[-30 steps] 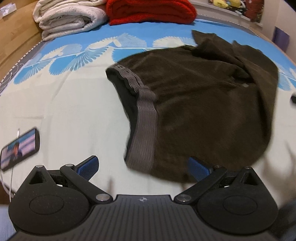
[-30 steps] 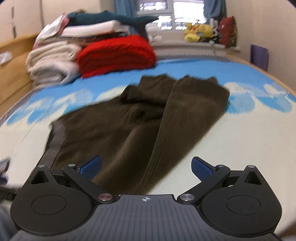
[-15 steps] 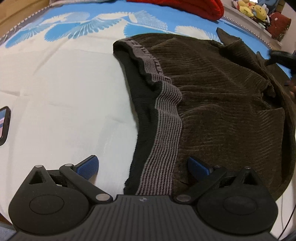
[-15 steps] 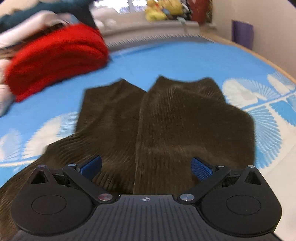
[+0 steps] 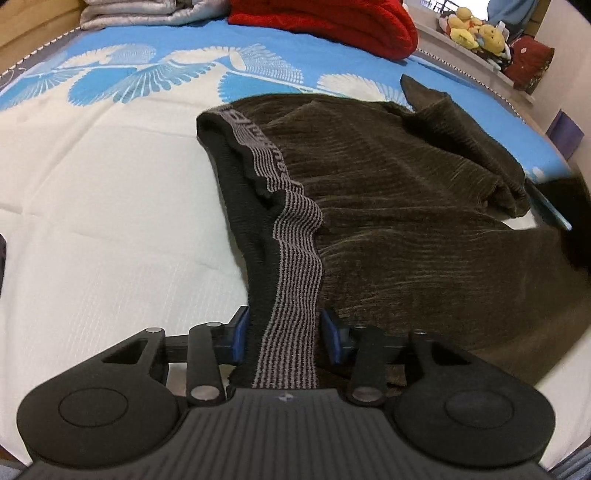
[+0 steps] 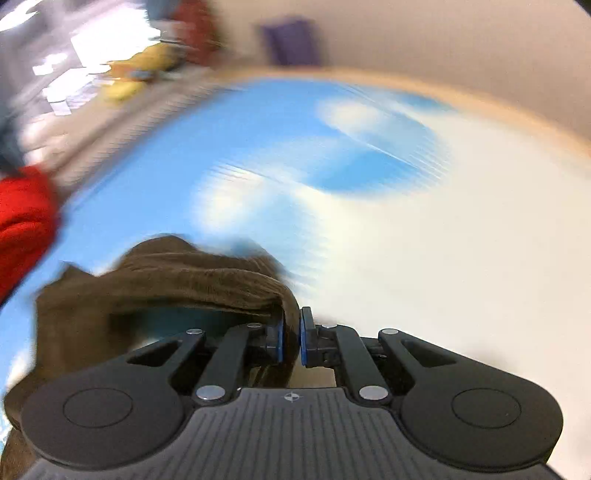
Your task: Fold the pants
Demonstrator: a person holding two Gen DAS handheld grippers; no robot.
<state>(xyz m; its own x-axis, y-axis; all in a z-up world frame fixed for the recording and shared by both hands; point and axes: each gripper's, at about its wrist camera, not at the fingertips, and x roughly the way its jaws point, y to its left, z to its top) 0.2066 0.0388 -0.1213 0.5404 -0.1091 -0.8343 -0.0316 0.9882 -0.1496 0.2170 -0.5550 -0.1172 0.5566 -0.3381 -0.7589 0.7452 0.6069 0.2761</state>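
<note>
Dark brown corduroy pants (image 5: 406,206) lie spread on the bed, their grey striped waistband (image 5: 295,251) running toward me. In the left wrist view my left gripper (image 5: 284,332) is closing, and its blue pads (image 5: 238,334) touch both sides of the near end of the waistband. The right wrist view is blurred by motion. There my right gripper (image 6: 291,339) is shut on a fold of the brown pants leg (image 6: 166,273), which is lifted off the sheet and drapes away to the left.
The bed sheet (image 5: 110,184) is white near me and blue with white fan patterns farther off. A red folded blanket (image 5: 325,18) and pale bedding (image 5: 140,11) sit at the head. Plush toys (image 5: 472,26) line a ledge. The wooden bed edge (image 6: 480,96) curves at the right.
My left gripper came down onto the waistband and its jaws narrowed around it. My right gripper swept right over the leg ends, shut on a fold and lifted it.
</note>
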